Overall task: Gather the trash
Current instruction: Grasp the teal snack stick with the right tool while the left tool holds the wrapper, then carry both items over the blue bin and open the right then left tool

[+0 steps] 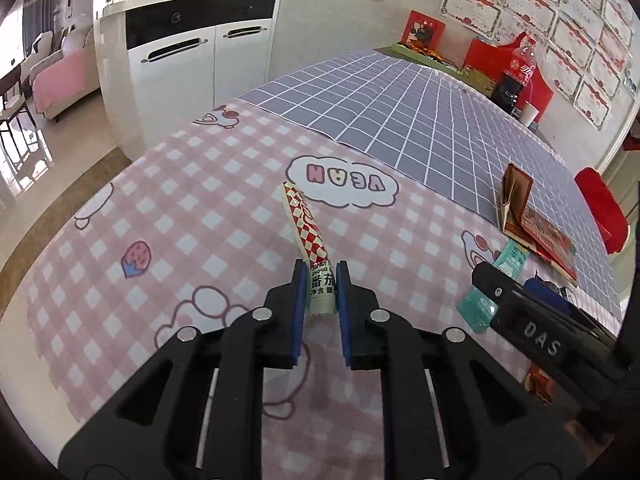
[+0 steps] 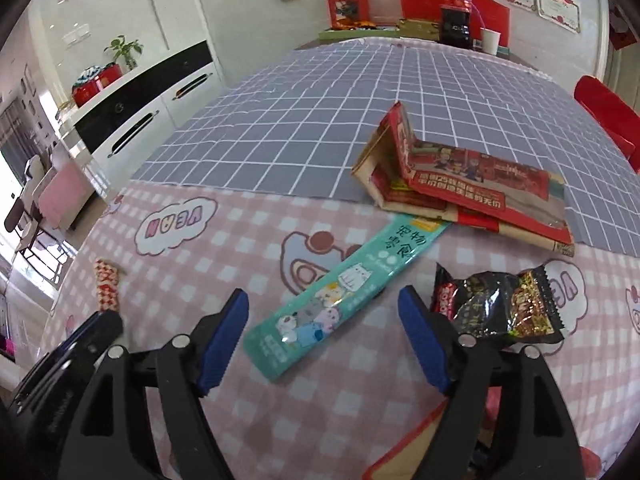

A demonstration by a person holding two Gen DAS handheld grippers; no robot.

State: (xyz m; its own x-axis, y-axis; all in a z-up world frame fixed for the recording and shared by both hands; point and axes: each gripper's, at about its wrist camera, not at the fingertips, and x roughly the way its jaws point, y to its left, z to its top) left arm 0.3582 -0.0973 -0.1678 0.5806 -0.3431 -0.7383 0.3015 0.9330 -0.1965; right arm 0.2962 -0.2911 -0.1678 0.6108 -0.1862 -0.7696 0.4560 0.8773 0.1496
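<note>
Left gripper (image 1: 321,280): jaws narrow, blue pads clamped on white end of red-and-white checked sauce sachet (image 1: 307,227), sachet slanting up off pink gingham tablecloth (image 1: 224,216).

Right gripper (image 2: 323,332): jaws wide, nothing gripped; long teal pet-treat packet (image 2: 340,296) lies flat on cloth between fingers, untouched.

Right view only: crinkled black snack wrapper (image 2: 496,304) just beside right finger. Folded red paper bag (image 2: 468,184) lies across the edge of the grey grid cloth (image 2: 304,128).

Left view only: pads' grip on sachet.

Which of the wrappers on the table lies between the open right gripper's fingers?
The long teal wrapper; the black wrapper lies outside the right gripper.
</note>
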